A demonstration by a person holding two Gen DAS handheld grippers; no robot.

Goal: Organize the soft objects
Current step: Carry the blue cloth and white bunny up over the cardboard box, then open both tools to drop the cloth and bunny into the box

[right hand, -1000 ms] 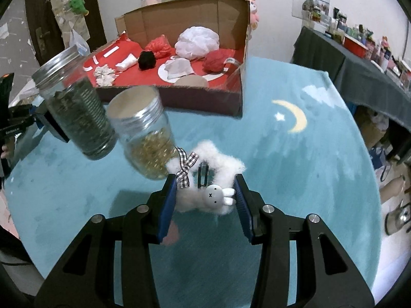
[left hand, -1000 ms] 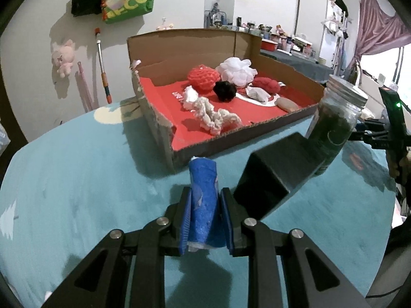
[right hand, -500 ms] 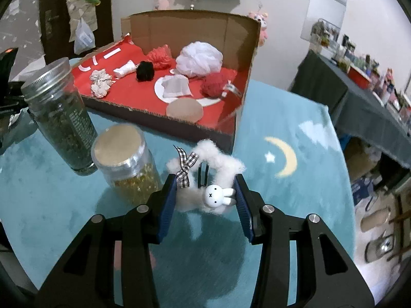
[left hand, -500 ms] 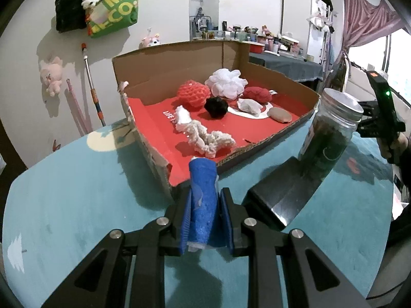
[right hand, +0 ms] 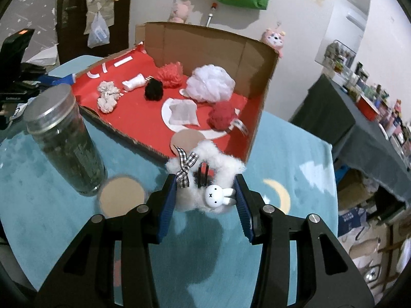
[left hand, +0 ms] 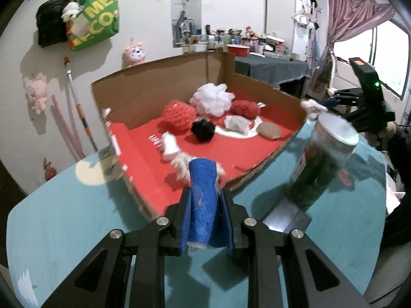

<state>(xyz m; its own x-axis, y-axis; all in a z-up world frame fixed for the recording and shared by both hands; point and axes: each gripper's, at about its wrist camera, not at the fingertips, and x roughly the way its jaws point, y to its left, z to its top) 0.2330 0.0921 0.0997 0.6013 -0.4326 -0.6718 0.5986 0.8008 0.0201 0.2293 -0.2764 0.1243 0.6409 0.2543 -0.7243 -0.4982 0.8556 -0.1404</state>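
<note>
Teal cloth (right hand: 295, 154) covered the round table, and on it sat a cardboard box (left hand: 159, 95) with a red floor, loaded with soft items. Nearby stood a jar of dark contents (right hand: 66, 148). My left gripper (left hand: 205, 215) was clamped narrow on a blue sponge (left hand: 204, 200). My right gripper (right hand: 205, 200) squeezed a white fluffy toy (right hand: 221, 161) above the cloth, just short of the box.

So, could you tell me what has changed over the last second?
Both grippers rose and closed in on the cardboard box, each carrying its load. The left gripper stays shut on the blue sponge, the right gripper on the white fluffy toy. The box contents are unchanged.
</note>
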